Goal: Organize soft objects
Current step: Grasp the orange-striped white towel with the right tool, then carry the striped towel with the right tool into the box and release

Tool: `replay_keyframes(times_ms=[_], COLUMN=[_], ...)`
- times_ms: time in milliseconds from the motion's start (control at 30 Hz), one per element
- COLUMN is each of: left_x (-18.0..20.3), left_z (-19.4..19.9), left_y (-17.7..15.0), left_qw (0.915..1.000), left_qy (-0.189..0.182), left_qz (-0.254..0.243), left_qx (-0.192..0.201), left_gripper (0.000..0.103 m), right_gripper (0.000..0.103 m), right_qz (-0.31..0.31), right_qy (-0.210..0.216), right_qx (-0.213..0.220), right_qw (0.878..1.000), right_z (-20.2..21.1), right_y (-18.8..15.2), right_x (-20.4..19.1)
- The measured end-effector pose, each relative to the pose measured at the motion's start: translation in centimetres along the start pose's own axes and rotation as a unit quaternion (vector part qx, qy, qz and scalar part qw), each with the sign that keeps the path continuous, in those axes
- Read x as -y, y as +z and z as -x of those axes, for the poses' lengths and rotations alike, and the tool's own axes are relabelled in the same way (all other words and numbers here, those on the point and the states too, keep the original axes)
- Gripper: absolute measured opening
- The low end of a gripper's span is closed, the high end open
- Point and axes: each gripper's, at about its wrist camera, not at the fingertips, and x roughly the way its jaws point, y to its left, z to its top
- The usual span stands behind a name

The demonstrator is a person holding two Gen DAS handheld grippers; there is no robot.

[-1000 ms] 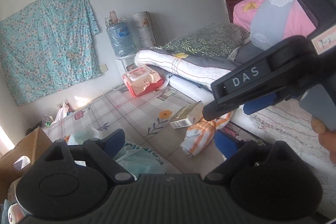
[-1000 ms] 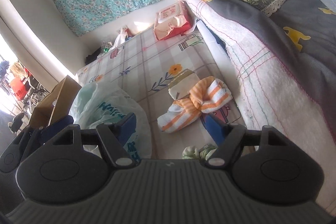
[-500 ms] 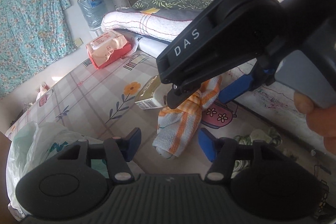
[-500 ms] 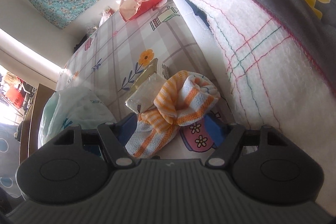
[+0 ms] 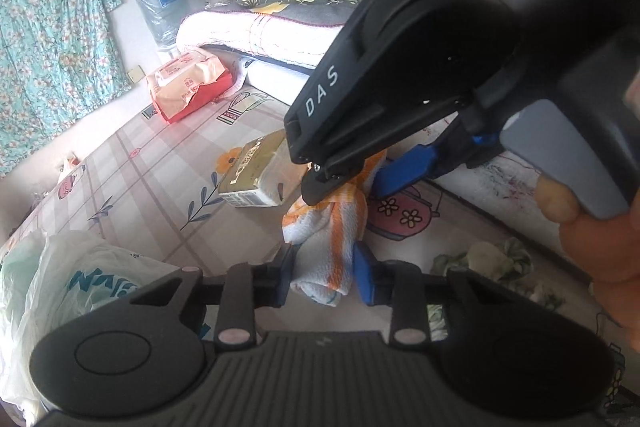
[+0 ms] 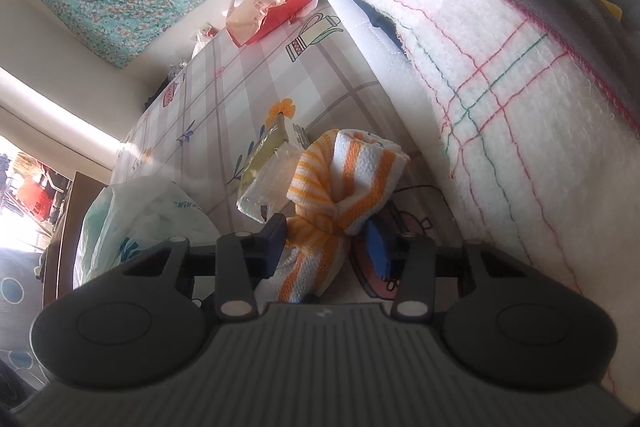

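The right tool (image 5: 352, 183) hides the upper part of the orange-striped towel (image 5: 328, 247) in the left view; both tools are closing on the towel lying on the patterned floor mat (image 6: 248, 87), the left tool (image 5: 325, 273) at its lower end; a small box (image 6: 266, 183) touches it, a white plastic bag (image 5: 80, 287) nearby.

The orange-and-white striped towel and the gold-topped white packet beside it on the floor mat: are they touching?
Touching. In the right wrist view the orange-and-white striped towel presses directly against the side of the gold-topped white packet; no mat shows between them.
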Motion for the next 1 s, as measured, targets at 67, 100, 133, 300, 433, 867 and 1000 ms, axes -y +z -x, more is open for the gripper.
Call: replay_keyframes(times_ms=[67, 100, 133, 300, 433, 867, 1000], left_x=[0.0, 0.0, -0.1, 0.2, 0.4, -5.1, -7.5], left_z=[0.8, 1.0, 1.6, 5.5, 9.5, 24.1, 27.1], left_y=[-0.2, 0.1, 0.1, -0.5, -0.9, -7.3, -10.0], left_qw=[1.0, 0.9999, 0.9999, 0.9988, 0.9967, 0.9764, 0.9667], left_qy=[-0.003, -0.005, -0.006, -0.001, 0.012, 0.155, 0.205], left_qz=[-0.002, -0.003, -0.004, -0.021, -0.03, 0.026, 0.076], left_qx=[0.006, 0.009, 0.012, 0.044, 0.075, 0.148, 0.134], left_gripper=[0.032, 0.032, 0.032, 0.032, 0.032, 0.033, 0.033], right_gripper=[0.038, 0.037, 0.036, 0.036, 0.035, 0.034, 0.034], right_qz=[-0.004, -0.008, -0.011, -0.016, -0.009, 0.12, 0.178], right_qy=[0.005, 0.009, 0.013, 0.038, 0.066, 0.207, 0.239], right_qx=[0.003, 0.004, 0.005, 0.026, 0.049, 0.052, 0.008], right_qw=[1.0, 1.0, 1.0, 0.999, 0.997, 0.97, 0.955], right_z=[0.9, 1.5, 1.8, 5.4, 9.3, 16.1, 14.8], right_y=[-0.4, -0.6, -0.7, -1.9, -3.4, -9.0, -11.7], right_x=[0.1, 0.2, 0.2, -0.3, -1.5, -15.4, -21.8])
